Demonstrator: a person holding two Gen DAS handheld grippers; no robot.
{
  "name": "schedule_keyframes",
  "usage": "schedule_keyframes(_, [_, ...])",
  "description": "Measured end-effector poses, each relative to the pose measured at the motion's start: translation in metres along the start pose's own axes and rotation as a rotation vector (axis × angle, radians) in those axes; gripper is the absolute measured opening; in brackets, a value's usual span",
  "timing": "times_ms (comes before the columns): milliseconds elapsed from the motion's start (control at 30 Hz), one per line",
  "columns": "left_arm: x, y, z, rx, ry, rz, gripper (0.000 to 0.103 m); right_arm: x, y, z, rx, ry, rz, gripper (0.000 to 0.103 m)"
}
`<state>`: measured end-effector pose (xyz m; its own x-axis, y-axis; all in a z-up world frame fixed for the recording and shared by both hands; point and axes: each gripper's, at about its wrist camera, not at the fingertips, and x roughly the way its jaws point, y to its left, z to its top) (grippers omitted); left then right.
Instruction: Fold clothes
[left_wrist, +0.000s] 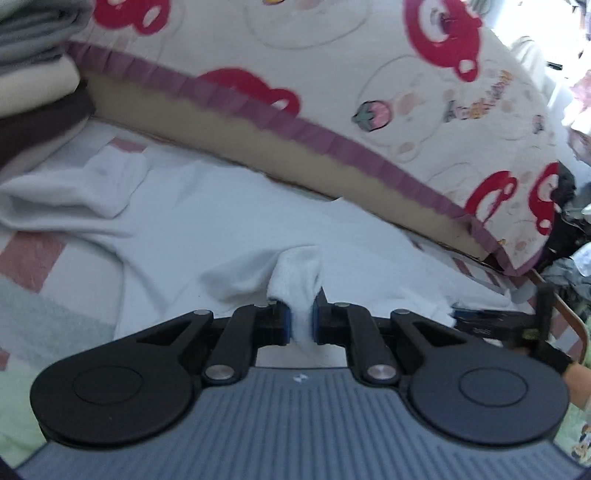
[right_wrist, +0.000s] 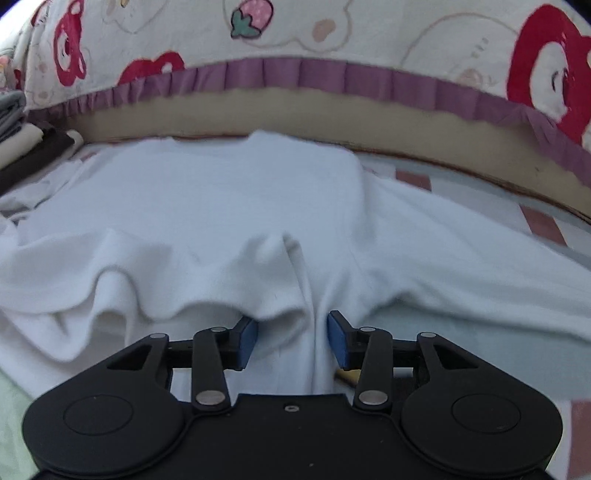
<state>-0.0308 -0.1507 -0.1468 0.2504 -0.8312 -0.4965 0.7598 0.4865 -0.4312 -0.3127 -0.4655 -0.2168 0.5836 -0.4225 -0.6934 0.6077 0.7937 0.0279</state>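
While white garment (right_wrist: 229, 199) lies spread on checked bedsheet (left_wrist: 33, 254) beside cartoon quilt (left_wrist: 332, 74) | left gripper (left_wrist: 302, 319) clenched on pinched hem — right gripper (right_wrist: 291, 339) parted, fabric between, not gripped | fold partway at most — rumpled near edge; folded pile (left_wrist: 33, 66) nearby

Soft matt white cloth garment (right_wrist: 229, 206); matt black plastic tongs (left_wrist: 301, 325) with shiny metal pins.

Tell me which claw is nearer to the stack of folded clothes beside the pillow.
Left. The left claw, shut on the white garment, has the stack of folded clothes close on its left. From the right claw, jaws apart around a fold, the stack sits far off.
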Motion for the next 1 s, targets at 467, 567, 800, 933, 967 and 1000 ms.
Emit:
schedule_keyframes(467, [-0.114, -0.068, 0.003, 0.076, -0.171, 0.173, 0.01, -0.198, -0.007, 0.002, 0.215, -0.244, 0.101, 0.002])
schedule_keyframes(567, [-0.17, -0.083, -0.002, -0.002, -0.172, 0.181, 0.01, -0.264, 0.004, -0.02, 0.193, -0.189, 0.109, 0.002])
schedule_keyframes(800, [-0.215, -0.076, -0.062, -0.2, 0.052, 0.321, 0.011, -0.341, 0.041, -0.099, 0.201, 0.078, 0.106, 0.002])
schedule_keyframes(933, [-0.213, -0.056, -0.089, -0.266, 0.128, 0.401, 0.011, -0.316, 0.059, -0.151, 0.187, 0.206, 0.062, 0.001])
schedule_keyframes(967, [-0.214, -0.051, -0.093, -0.284, 0.136, 0.406, 0.01, -0.311, 0.061, -0.16, 0.185, 0.223, 0.051, 0.0])
schedule_keyframes(1000, [-0.216, -0.049, -0.093, -0.293, 0.137, 0.401, 0.01, -0.309, 0.06, -0.161, 0.193, 0.224, 0.042, 0.0])
